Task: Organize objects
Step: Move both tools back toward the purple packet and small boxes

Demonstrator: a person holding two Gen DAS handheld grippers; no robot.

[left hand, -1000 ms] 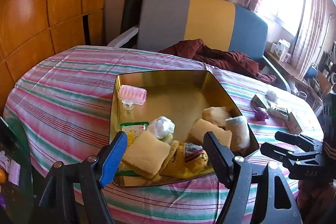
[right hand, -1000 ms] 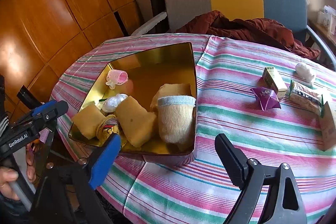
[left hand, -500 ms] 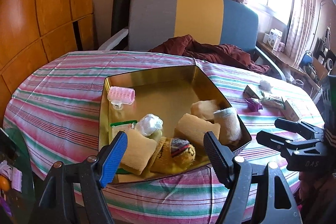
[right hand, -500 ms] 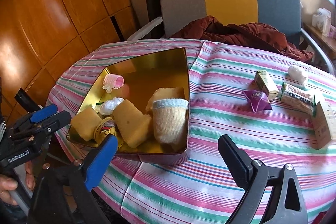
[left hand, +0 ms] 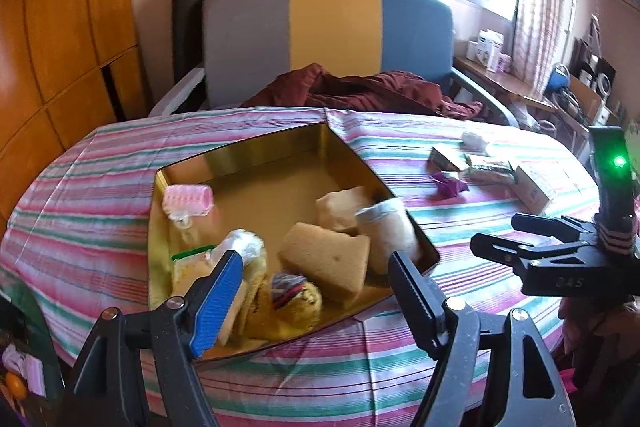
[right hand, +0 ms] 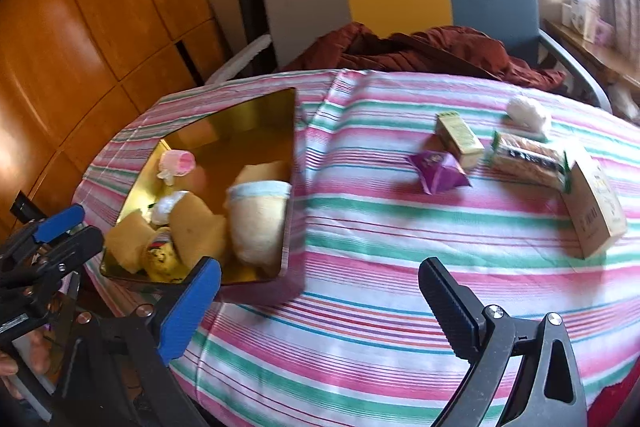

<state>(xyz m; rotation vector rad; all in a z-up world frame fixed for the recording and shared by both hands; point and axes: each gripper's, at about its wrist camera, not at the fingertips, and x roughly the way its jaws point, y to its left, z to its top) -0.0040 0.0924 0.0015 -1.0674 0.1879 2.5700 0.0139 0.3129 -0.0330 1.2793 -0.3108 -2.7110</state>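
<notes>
I am holding my left tongs (left hand: 316, 291) and right tongs (right hand: 320, 293) apart, both empty. The gold tin (right hand: 260, 103) is sitting at ten o'clock on the desk (right hand: 380, 227), gathering sponges and socks. The purple packet (right hand: 438, 171) and boxes are waiting at one o'clock, probably next for collection.

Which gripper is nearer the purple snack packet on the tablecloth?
Right. The right gripper hangs open over the cloth just short of the purple snack packet. The left gripper, also open, sits over the gold tin, farther from the packet.
</notes>
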